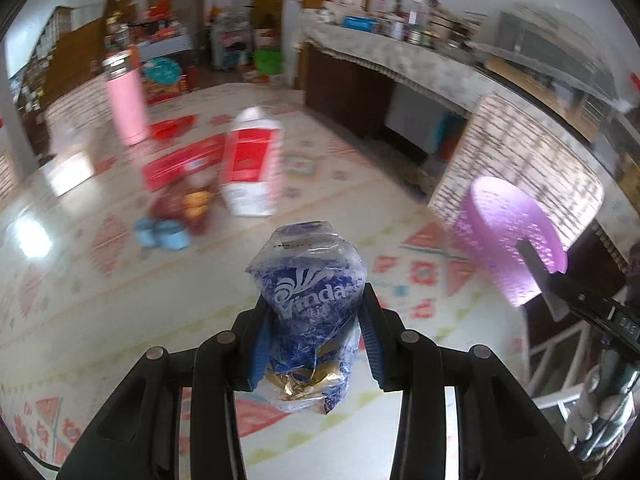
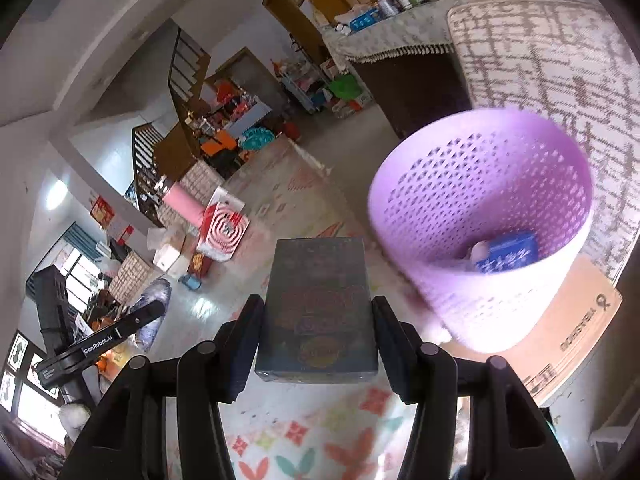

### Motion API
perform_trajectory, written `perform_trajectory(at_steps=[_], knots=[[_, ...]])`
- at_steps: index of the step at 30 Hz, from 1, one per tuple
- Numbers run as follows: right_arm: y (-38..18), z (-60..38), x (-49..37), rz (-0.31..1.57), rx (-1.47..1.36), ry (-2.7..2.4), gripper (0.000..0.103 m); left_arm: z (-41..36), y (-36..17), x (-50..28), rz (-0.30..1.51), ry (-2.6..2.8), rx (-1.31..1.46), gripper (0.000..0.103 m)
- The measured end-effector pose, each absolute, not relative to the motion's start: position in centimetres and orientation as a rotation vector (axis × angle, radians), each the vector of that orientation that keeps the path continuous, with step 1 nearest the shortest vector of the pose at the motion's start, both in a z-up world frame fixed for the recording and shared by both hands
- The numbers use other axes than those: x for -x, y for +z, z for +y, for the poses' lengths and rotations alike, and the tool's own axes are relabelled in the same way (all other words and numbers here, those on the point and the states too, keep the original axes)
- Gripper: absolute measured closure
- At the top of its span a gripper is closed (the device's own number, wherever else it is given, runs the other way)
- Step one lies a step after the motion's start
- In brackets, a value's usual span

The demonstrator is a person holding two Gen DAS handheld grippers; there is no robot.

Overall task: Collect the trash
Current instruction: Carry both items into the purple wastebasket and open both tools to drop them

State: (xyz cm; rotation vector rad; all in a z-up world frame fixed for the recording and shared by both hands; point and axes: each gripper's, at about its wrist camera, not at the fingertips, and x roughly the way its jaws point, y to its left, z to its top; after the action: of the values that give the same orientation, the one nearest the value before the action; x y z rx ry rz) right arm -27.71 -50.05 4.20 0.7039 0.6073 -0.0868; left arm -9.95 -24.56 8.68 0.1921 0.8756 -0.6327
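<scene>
My left gripper [image 1: 314,316] is shut on a crumpled blue-and-white tissue wrapper [image 1: 310,280] with a gold bit at its lower end, held above the patterned table. My right gripper [image 2: 318,324] is shut on a small dark box [image 2: 318,304] with a red and yellow label. A lilac perforated waste basket [image 2: 480,220] stands just right of the box, with a blue packet [image 2: 508,254] and something white at its bottom. In the left wrist view the same basket [image 1: 508,236] is at the right, with the other gripper's finger beside it.
On the table farther off stand a pink bottle [image 1: 124,96], a red-and-white carton [image 1: 252,164], a flat red box [image 1: 184,164] and small blue cups [image 1: 160,234]. A cardboard sheet [image 2: 572,328] lies under the basket. A cluttered counter [image 1: 400,56] runs behind.
</scene>
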Motion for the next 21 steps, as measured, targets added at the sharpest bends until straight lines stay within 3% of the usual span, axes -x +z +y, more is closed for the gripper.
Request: perform_trajectory(at_steps=[21], knots=[[4.2,-63.5,29.7,0.555,-0.787,-0.281,0.044,-46.7,9.0,10.7,0.98,-0.946,-0.302,0.065]])
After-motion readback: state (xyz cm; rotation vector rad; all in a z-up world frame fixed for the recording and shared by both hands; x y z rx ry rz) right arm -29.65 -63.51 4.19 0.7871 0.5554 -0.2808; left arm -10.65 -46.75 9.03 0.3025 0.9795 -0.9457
